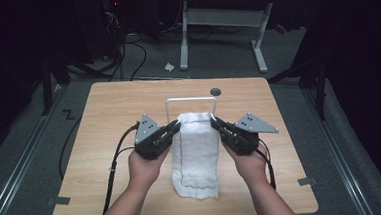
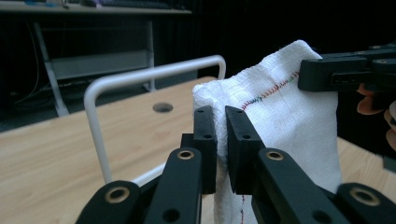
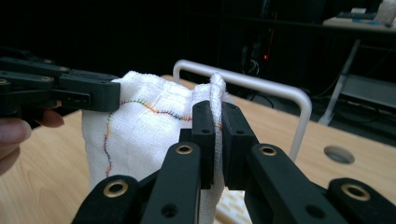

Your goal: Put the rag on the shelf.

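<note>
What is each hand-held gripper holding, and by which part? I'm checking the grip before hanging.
Both hold the white towel: left hand-held gripper and right hand-held gripper each pinch a top corner.

One towel (image 1: 196,152), one rack (image 1: 190,100), seemingly.

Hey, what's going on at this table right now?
A person is holding up a white cloth with two handheld tools. The left tool is shut on the cloth's upper left corner and the right tool on its upper right corner, so the top edge is stretched between them while the lower end rests on the wooden table. A white wire rack stands just behind the cloth, and the cloth is not on its bar yet.
</note>
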Available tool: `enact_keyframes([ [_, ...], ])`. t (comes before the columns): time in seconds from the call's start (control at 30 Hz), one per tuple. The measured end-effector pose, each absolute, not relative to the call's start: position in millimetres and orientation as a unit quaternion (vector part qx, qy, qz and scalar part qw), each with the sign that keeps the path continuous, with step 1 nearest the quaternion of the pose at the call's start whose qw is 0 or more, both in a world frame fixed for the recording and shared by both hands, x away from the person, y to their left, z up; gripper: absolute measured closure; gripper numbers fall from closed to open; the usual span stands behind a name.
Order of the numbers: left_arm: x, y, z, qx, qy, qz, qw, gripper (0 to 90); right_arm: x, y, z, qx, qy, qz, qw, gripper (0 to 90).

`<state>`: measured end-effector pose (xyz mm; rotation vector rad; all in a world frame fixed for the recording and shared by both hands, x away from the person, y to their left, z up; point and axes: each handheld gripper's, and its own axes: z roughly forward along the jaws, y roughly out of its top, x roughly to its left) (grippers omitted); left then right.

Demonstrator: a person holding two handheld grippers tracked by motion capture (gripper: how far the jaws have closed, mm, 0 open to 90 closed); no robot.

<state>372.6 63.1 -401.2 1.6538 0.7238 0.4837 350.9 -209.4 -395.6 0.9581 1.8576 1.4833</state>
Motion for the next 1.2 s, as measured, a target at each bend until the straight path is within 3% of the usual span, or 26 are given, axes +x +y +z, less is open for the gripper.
enact_keyframes([
  [0.4, 385.3, 63.9, -361.1, 0.692, 0.291, 0.246, 0.613, 83.8, 356.9, -206.6, -350.7, 0.334, 0.673, 0.573, 0.326, 85.9],
  [1.2, 436.2, 56.1, -320.7, 0.691, 0.272, 0.280, 0.608, 83.9, 415.7, -210.3, -316.3, 0.360, 0.657, 0.576, 0.326, 85.9],
])
